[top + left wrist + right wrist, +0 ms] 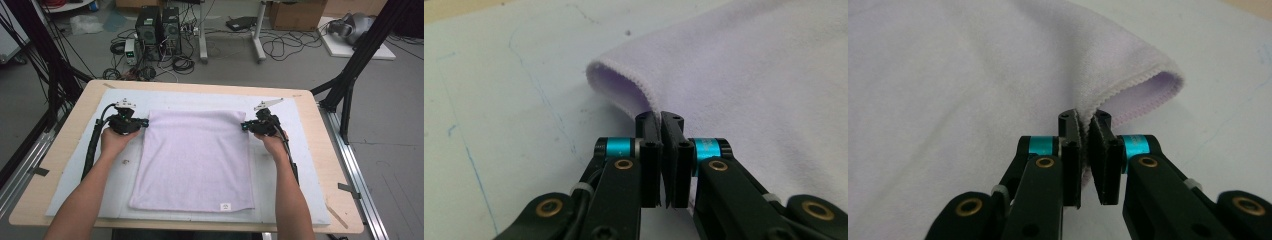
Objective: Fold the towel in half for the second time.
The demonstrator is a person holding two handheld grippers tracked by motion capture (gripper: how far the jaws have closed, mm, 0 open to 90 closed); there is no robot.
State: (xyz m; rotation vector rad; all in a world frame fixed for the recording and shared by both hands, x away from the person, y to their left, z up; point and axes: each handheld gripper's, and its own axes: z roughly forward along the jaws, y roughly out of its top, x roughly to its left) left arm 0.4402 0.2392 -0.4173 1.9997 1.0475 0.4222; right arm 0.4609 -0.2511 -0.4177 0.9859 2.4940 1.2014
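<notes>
Holding both far corners of the lilac towel (195, 160), which lies flat in the middle of the white mat (295, 150) on the desk (65, 165), label edge toward us.

Left: left hand-held gripper (136, 123) has its jaws clamped on the towel's far-left hem. In the left gripper view (663, 131) the pads meet with just the stitched edge pinched between them, and the corner beyond the grip curls up off the mat. The bite is thin and sits right at the hem, so we'd judge it the weaker grip. Any sideways tug could strip the fabric out.

Middle: the towel body is smooth, with no wrinkles visible. If we lift the two corners unevenly, the far edge will skew and the fold will land crooked against the near edge.

Right: right hand-held gripper (250, 126) is also closed on the far-right hem. The right gripper view (1086, 131) shows fabric squeezed between the pads and the corner bulging past them. It has a bit more cloth in the bite than the left.

Risks from here: one corner slipping mid-lift, pulling the hands apart and stretching the hem out of the pads, or dragging low so the towel bunches on the mat.
</notes>
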